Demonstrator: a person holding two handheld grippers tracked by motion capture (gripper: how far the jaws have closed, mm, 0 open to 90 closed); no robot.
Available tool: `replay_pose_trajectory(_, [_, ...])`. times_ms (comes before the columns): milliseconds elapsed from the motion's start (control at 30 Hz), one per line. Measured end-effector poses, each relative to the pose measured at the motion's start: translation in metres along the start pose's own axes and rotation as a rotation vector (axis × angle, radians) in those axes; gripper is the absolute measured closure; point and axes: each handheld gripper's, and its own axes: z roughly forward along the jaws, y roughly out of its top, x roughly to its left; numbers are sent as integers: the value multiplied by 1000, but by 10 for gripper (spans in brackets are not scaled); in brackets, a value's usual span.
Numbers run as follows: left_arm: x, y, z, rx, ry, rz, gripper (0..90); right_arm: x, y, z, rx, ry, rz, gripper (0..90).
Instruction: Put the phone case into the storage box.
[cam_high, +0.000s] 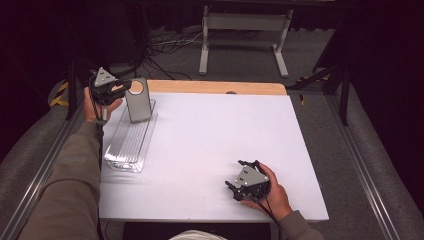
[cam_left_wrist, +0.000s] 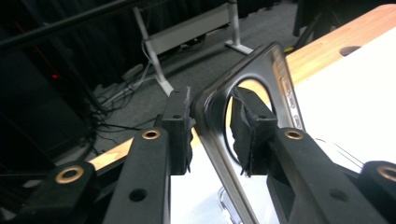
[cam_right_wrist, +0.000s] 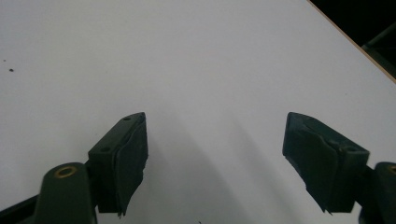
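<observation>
**Plate held upright over the tray's far end**

Nearest the person, the right gripper (cam_high: 239, 176) rests on the white table (cam_high: 215, 145), well apart from the clear tray (cam_high: 129, 145) and off to its right. Its jaws stand wide apart over bare tabletop with nothing between them.

Farther off, the clear tray lies at the table's left edge, its long axis running away from the person. At the tray's far end stands the dark metal plate (cam_high: 137, 101), upright with its round hole at the top and its lower edge down in or on the tray; which, I cannot tell.

Beyond the tray's far left corner, the left gripper (cam_high: 120, 89) comes at the plate from the left, its pads (cam_left_wrist: 243, 130) pinching the rim beside the hole. The left hand is plainly the nearer; any lowering would likely follow the tray's length.
</observation>
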Motion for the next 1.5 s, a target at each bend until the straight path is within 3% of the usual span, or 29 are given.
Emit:
replay_pose_trajectory(367, [-2, 8, -6, -3, 44, 39, 660, 4, 4, 0, -3, 24, -17, 233])
replay_pose_trajectory(533, [-2, 9, -8, -7, 45, 29, 636, 5, 5, 0, -7, 32, -21, 233])
replay_pose_trajectory(600, [-1, 8, -14, -23, 47, 3, 632, 6, 5, 0, -6, 31, -22, 232])
replay_pose_trajectory(767, [-2, 2, -22, -35, 37, -17, 633, 6, 5, 0, -8, 33, -23, 232])
replay_pose_trajectory(933, [-5, -8, -27, -19, 23, -16, 695, 5, 6, 0, -10, 34, -21, 232])
replay_pose_trajectory(1067, [-4, -17, -31, -21, 7, -50, 796, 5, 7, -3, -25, 31, -24, 232])
replay_pose_trajectory(1200, [-5, -20, -32, -9, -2, -39, 840, 4, 7, -3, -28, 34, -17, 232])
replay_pose_trajectory(1500, [-8, -16, -38, -33, 4, -39, 806, -1, 10, -11, -83, 27, 37, 233])
